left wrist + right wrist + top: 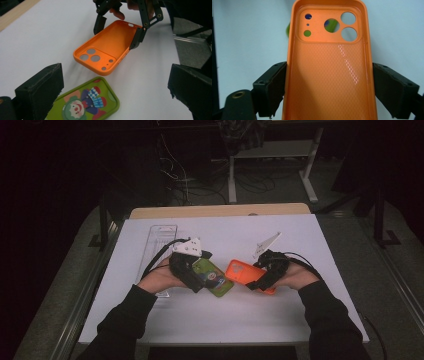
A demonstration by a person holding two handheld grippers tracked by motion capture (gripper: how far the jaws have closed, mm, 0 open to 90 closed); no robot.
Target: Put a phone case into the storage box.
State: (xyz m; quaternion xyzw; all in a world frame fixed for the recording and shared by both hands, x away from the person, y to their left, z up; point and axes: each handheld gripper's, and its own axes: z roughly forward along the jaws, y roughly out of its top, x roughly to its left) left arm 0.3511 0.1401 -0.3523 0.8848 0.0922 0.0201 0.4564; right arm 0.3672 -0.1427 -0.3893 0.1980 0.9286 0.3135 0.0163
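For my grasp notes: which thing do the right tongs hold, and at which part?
The right tongs hold the orange plastic phone case by its two long side edges.

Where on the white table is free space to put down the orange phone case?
Bare patches: the white table behind the right gripper, and the near strip between the sleeves. Crowded: the centre, where the orange phone case and the green clown phone case nearly meet, and the left edge with the clear plastic tray.
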